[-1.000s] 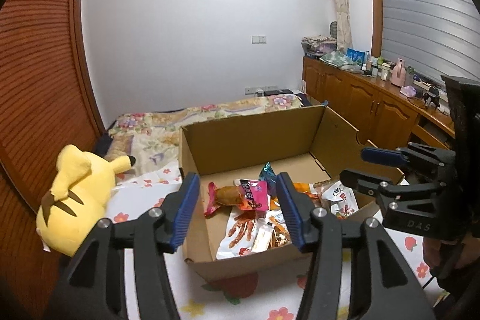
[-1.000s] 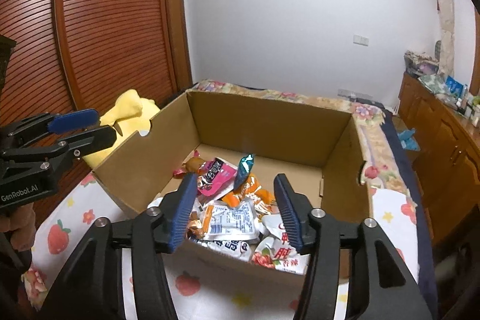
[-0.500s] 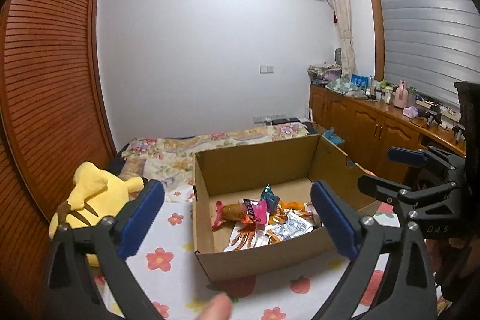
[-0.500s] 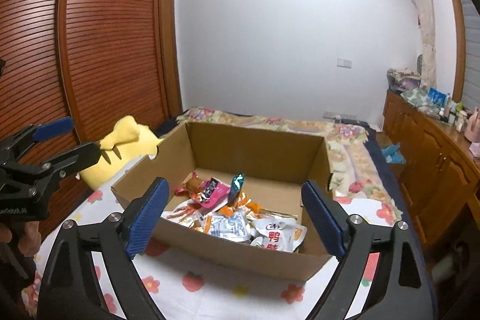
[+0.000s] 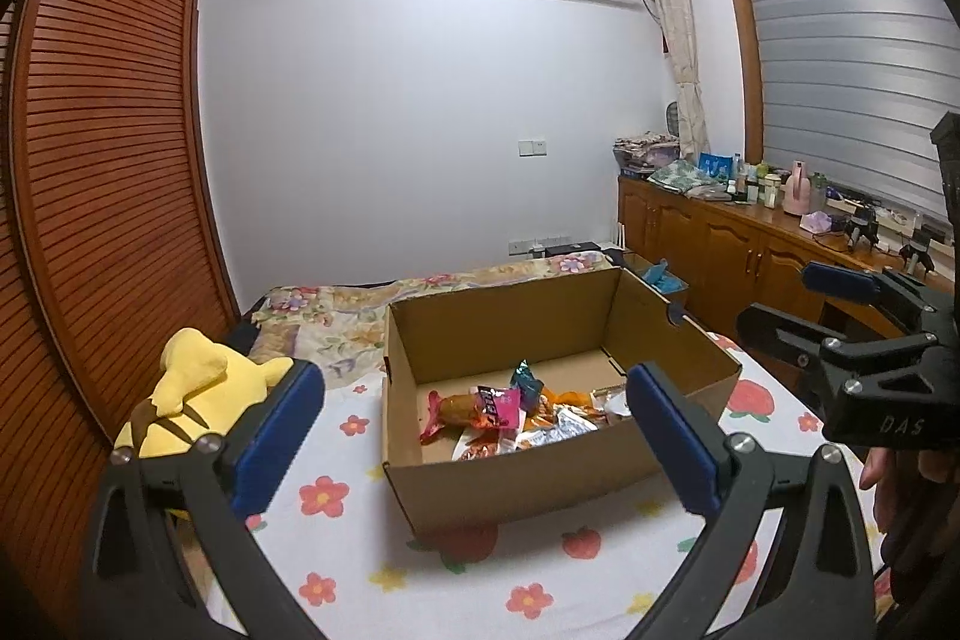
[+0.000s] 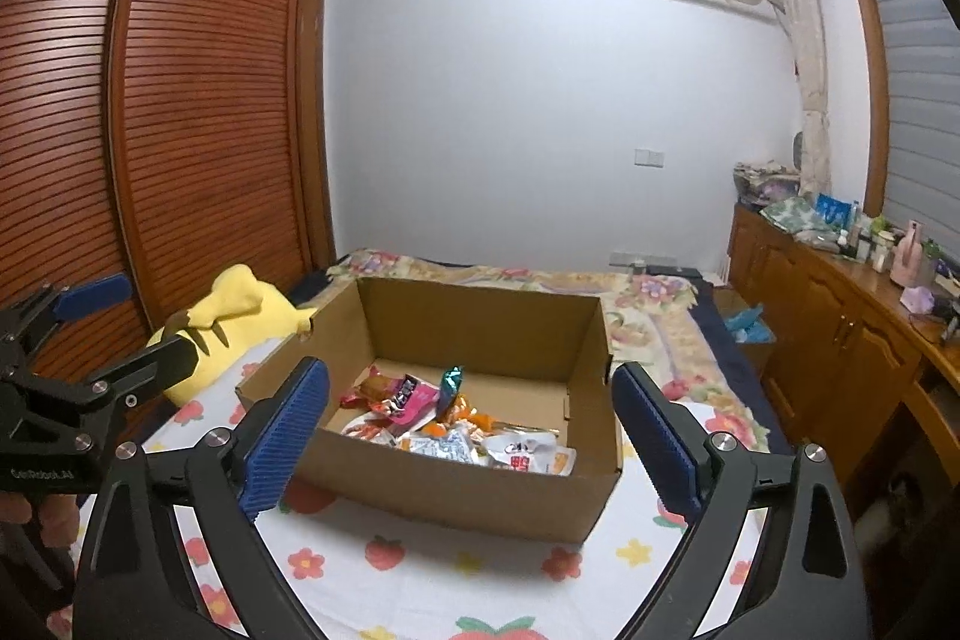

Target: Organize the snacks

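Observation:
An open cardboard box [image 5: 516, 478] stands on the flower-print bed sheet; it also shows in the right wrist view [image 6: 456, 490]. Several snack packets lie in its near part: a pink packet [image 5: 497, 405], a teal wrapper [image 5: 523, 379] and silver packets [image 6: 447, 445]. My left gripper [image 5: 474, 436] is open and empty, held back from the box's near wall. My right gripper [image 6: 468, 430] is open and empty, also short of the box. Each gripper shows at the edge of the other's view.
A yellow plush toy [image 5: 192, 400] lies left of the box by the slatted wardrobe doors [image 5: 96, 196]. A wooden sideboard [image 5: 738, 238] with bottles and clutter runs along the right. A folded quilt [image 6: 540, 280] lies behind the box.
Both grippers have opened wide and pulled back and up from the box, so the box now looks smaller and further off. The snacks in the box have not moved.

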Available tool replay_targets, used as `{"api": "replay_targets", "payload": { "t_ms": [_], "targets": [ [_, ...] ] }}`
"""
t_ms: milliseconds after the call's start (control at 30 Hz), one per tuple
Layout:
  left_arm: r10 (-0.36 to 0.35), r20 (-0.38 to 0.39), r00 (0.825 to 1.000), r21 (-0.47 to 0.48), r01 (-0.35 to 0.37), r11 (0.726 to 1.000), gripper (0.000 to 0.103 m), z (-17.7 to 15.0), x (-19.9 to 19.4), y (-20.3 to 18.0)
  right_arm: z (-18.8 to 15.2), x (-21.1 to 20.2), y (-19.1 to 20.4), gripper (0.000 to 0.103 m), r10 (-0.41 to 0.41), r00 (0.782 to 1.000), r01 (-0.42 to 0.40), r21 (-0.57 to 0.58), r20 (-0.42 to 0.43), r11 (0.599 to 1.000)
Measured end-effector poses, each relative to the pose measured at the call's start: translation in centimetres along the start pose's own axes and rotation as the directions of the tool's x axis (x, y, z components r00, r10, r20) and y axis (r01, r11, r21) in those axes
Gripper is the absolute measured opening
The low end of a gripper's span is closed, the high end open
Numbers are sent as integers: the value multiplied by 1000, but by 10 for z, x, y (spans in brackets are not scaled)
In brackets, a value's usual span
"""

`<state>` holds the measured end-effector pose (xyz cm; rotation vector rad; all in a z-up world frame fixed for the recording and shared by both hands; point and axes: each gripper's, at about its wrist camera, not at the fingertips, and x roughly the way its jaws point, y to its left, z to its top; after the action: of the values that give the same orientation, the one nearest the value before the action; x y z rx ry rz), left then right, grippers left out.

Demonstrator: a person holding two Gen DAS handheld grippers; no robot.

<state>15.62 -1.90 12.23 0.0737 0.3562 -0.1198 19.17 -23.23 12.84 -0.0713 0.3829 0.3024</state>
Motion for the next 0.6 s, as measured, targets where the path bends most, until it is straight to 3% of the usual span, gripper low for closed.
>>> {"api": "replay_targets", "payload": {
  "t_ms": [600],
  "targets": [
    [9,-23,1000,-50,-11,999,102,-31,-37,-4,-31,-47,4,97,-18,999,17,38,28,999]
  ]
}}
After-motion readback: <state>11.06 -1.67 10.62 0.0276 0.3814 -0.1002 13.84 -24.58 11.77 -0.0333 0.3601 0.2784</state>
